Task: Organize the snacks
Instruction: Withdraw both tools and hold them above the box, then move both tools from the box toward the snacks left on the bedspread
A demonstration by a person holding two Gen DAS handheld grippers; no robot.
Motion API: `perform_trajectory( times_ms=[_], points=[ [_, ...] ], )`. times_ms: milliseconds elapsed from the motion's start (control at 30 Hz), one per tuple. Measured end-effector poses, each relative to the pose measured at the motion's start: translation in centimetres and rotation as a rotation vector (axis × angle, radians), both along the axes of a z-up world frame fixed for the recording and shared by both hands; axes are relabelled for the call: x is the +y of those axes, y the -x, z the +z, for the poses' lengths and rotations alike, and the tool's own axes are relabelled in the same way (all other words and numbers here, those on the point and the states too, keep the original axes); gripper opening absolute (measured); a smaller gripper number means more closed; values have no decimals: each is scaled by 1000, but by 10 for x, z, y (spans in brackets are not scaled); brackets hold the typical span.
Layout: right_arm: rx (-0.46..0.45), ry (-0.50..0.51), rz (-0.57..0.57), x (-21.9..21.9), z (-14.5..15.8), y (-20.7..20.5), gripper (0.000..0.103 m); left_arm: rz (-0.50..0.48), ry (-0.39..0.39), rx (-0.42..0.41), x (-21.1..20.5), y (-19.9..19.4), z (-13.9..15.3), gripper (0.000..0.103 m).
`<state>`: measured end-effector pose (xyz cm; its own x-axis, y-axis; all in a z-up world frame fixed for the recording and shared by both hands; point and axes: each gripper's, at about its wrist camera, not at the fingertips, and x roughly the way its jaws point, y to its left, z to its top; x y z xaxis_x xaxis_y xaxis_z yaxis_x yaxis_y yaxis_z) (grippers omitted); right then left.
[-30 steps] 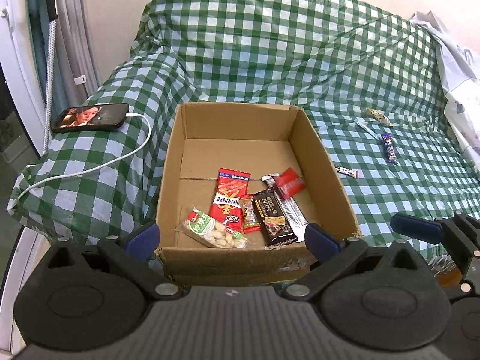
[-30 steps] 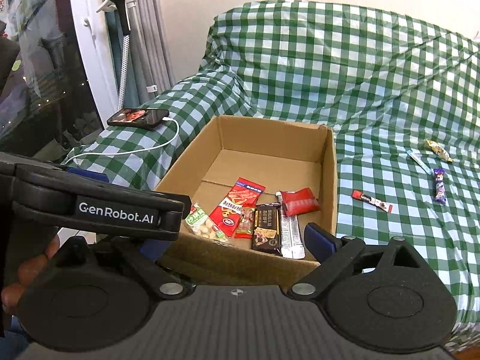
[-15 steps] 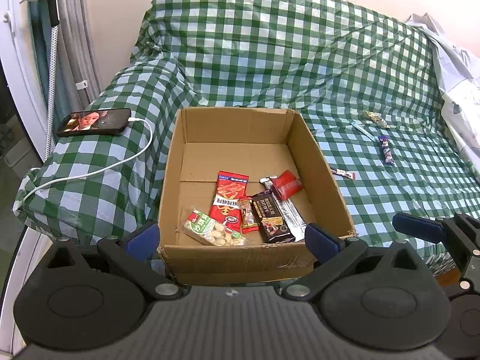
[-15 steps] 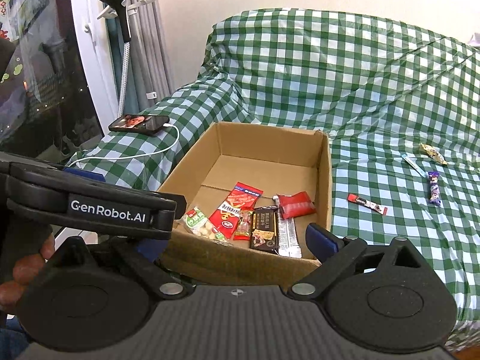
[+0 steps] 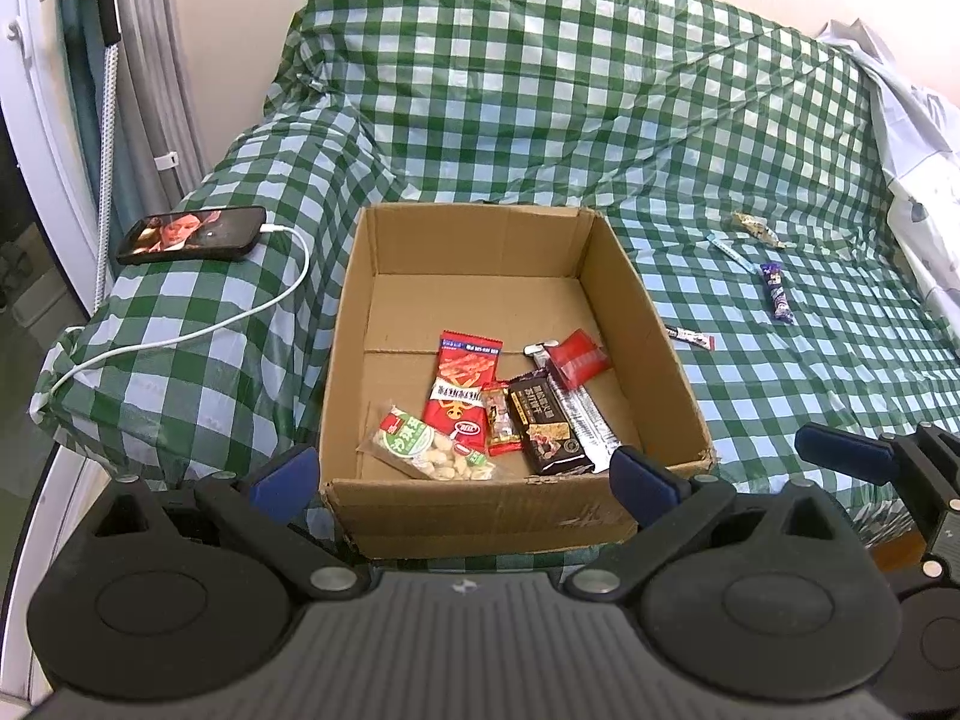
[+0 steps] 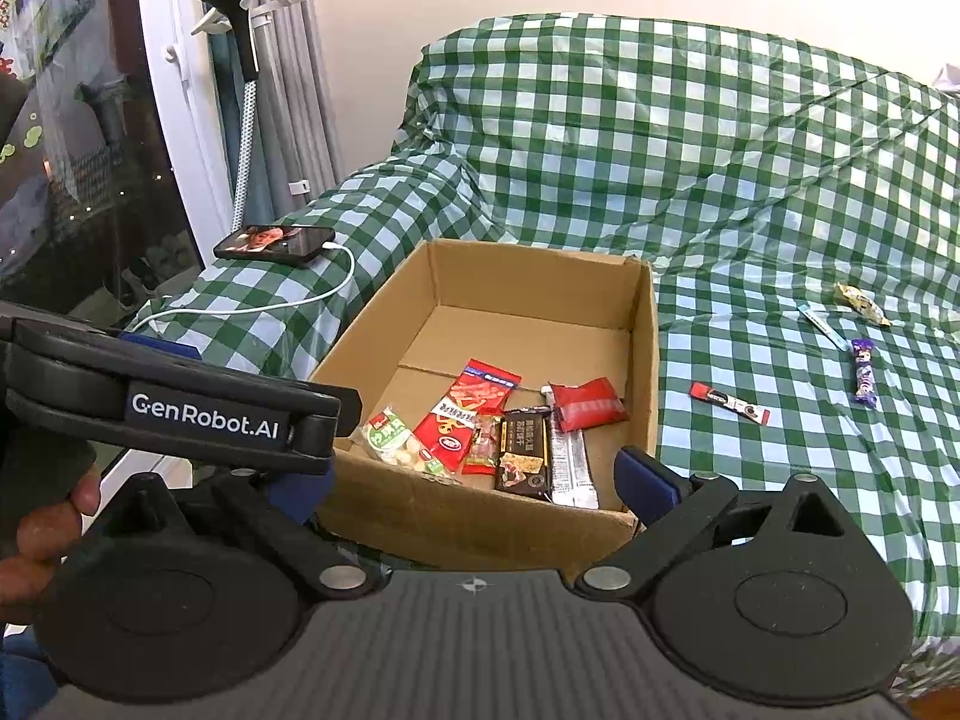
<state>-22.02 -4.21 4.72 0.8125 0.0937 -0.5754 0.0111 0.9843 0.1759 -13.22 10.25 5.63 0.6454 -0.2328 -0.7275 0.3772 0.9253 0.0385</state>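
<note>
An open cardboard box (image 5: 660, 336) (image 6: 651, 360) sits on a sofa covered in green checked cloth. Inside lie several snacks: a peanut pack (image 5: 420, 447), a red packet (image 5: 462, 387), a dark chocolate bar (image 5: 543, 426) and a small red pouch (image 5: 576, 357). On the seat to the right lie a small red-and-black bar (image 6: 729, 403), a purple bar (image 6: 864, 372), a thin blue stick (image 6: 819, 318) and a gold candy (image 6: 864, 303). My left gripper (image 5: 462, 483) is open and empty in front of the box. My right gripper (image 6: 474, 480) is open and empty, beside it.
A phone (image 5: 192, 234) on a white charging cable (image 5: 198, 330) lies on the sofa's left armrest. A white cloth (image 5: 918, 144) drapes the sofa's right end. A window, curtain and a black-and-white pole (image 6: 243, 120) stand at the left.
Both grippers have pulled back and risen a little from the box. Nothing was picked up or moved.
</note>
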Motion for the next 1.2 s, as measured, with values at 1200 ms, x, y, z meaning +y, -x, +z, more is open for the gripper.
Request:
perform_trajectory(
  times_ms=[1200],
  points=[
    [117,-23,-13,-3,-21,-12,100,20,-44,98,-6,-13,-16,103]
  ],
)
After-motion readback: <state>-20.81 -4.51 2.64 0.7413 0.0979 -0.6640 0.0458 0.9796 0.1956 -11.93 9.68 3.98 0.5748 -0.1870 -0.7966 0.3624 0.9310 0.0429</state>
